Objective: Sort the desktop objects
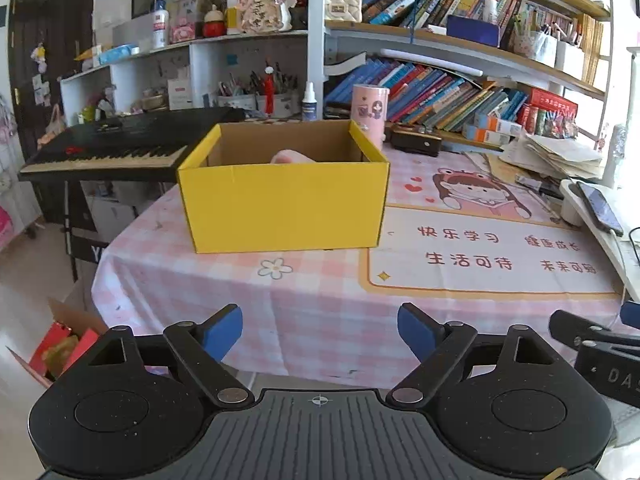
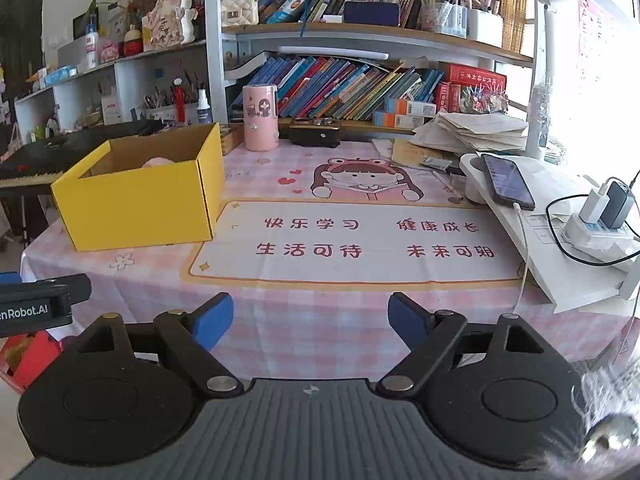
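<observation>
Holding both hands back at the near edge of the table (image 2: pixel 320 320), I see my left gripper (image 1: pixel 320 330) spread wide with nothing in it. My right gripper (image 2: pixel 310 320) gapes too, holding nothing. Ahead of the left gripper sits the yellow box (image 1: pixel 284 204), with something pink (image 1: pixel 290 157) peeking inside.

A tabletop (image 2: pixel 280 320) covered in pink checked cloth is seen before a white-framed bookshelf (image 2: pixel 360 32) crammed with leaning books. A black keyboard (image 1: pixel 120 148) is set on a stand at left, beside a dark door (image 1: pixel 48 60). Strong daylight is admitted from the right, washing out that edge.
</observation>
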The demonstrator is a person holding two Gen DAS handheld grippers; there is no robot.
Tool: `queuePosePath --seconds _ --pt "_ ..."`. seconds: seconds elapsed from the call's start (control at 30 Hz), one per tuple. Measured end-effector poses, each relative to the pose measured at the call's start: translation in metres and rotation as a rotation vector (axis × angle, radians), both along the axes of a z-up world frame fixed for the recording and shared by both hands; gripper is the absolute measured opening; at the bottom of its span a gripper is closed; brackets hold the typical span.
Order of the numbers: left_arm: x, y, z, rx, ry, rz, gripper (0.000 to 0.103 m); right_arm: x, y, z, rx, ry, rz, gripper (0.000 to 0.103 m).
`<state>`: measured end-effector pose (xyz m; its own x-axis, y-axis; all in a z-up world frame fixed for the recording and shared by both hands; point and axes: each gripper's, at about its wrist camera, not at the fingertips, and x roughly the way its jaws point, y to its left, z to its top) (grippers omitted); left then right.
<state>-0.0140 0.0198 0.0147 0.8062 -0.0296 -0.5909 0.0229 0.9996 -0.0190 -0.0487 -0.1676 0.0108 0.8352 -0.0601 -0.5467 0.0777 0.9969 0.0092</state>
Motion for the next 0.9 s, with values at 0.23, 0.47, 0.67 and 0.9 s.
queuePosePath --seconds 0.23,0.47,0.67,0.9 --pt "0.0030 -0.0043 -0.0030 0.004 0.011 -0.024 0.088 0.0029 0.0020 -0.0032 -0.006 0.030 -0.008 0.091" --pt "0.0070 -0.0046 -0.0069 0.005 0.035 -0.035 0.088 0.0055 0.0025 -0.0061 -0.011 0.048 -0.022 0.098" --pt "0.0094 -0.0053 -0.0082 0.005 0.053 -0.040 0.089 0.0063 0.0016 -0.0082 -0.011 0.060 -0.025 0.099" --pt "0.0094 -0.0054 -0.0087 0.010 0.056 -0.043 0.089 0.0079 0.0014 -0.0094 -0.005 0.071 -0.029 0.099"
